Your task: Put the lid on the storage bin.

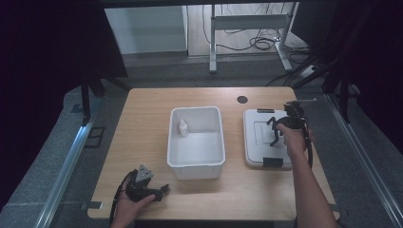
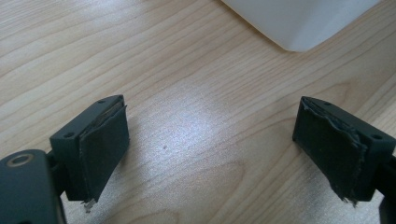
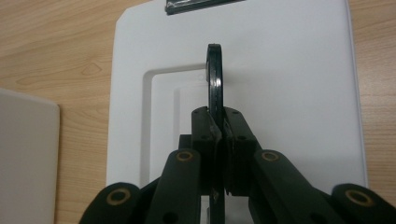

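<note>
The right gripper (image 1: pixel 274 137) is clamped on the thin black handle (image 3: pixel 215 79) of the white lid (image 1: pixel 256 142), which lies flat on the right side of the wooden table (image 1: pixel 142 142). In the right gripper view the handle stands up on edge from the lid's recessed middle, and the two pads are pressed against its flat faces from either side — a hold that suits lifting the lid straight up without letting it swing much. A dark latch (image 1: pixel 272 162) sits at the lid's near edge and another at its far edge.

Just left of the lid, in the middle of the table, stands the open white bin (image 1: pixel 196 164). A small white bottle (image 1: pixel 183 128) stands upright inside it, near the far left corner. The lid looks sized for this bin, so the grip likely serves to carry it over.

The left gripper (image 1: pixel 164 190) rests low at the near left of the table, its jaws spread wide with nothing but bare wood between them — seemingly parked out of the way.

No brand, label or writing can be read on the lid, bin or bottle.
</note>
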{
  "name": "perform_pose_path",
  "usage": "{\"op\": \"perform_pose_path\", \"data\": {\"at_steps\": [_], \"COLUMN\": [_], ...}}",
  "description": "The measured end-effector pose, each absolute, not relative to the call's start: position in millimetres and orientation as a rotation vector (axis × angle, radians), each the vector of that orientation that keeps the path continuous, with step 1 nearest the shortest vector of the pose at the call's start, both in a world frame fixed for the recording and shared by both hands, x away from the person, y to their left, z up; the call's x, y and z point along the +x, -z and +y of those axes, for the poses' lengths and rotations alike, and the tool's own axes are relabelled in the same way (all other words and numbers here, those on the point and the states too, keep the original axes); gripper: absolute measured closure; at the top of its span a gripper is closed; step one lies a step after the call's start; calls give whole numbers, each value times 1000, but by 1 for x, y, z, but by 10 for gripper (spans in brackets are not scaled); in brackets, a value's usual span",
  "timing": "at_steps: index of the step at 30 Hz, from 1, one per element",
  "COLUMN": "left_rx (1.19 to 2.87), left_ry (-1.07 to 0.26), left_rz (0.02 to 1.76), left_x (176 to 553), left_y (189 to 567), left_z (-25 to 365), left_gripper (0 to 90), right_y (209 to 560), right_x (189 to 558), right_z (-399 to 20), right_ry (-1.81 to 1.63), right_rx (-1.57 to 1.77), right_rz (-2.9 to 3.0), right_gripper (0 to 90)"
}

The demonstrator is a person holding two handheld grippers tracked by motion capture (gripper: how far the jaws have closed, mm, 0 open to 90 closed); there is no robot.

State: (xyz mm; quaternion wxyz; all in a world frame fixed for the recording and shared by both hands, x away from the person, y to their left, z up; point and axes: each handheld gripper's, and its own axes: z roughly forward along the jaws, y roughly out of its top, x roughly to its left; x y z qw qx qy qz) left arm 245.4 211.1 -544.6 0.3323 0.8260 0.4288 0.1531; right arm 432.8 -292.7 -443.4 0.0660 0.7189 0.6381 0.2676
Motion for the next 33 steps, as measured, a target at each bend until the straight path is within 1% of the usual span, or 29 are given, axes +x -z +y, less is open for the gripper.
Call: {"op": "perform_pose_path", "data": {"at_steps": [14,33], "left_rx": [2151,2149], "left_ry": [-399,-399], "left_rz": [1124,1124], "left_x": [245,245], "left_y": [545,545], "left_z": [211,210], "left_gripper": [105,105], "right_y": [416,406], "right_x": [420,418], "right_z": [-300,-283], "right_ry": [-892,-933], "right_rx": [2136,2086], "right_rz": [1918,1978], "right_gripper": [855,855]}}
